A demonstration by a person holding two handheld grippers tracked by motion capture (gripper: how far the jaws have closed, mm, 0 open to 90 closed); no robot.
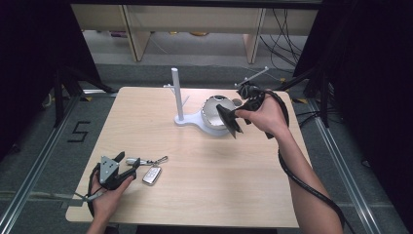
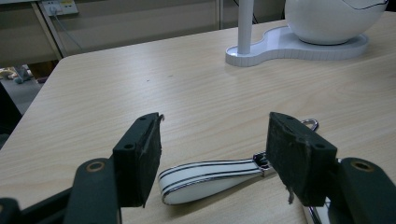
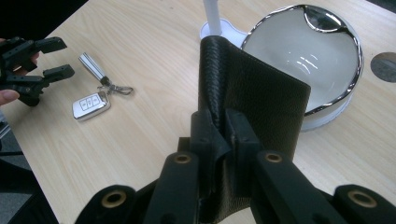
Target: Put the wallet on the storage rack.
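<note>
My right gripper is shut on a black leather wallet, holding it upright by one edge above the table. In the high view the wallet hangs just in front of the bowl at the table's far right. The bowl is white inside with a chrome rim and stands on a white base with a pole. My left gripper rests open near the front left. A white striped strap lies on the table between its jaws, untouched. A silver key fob is joined to the strap by a ring.
A round grey grommet is set in the tabletop beside the bowl. Wooden shelving and loose cables lie beyond the far edge. A thick black cable trails along the person's right forearm.
</note>
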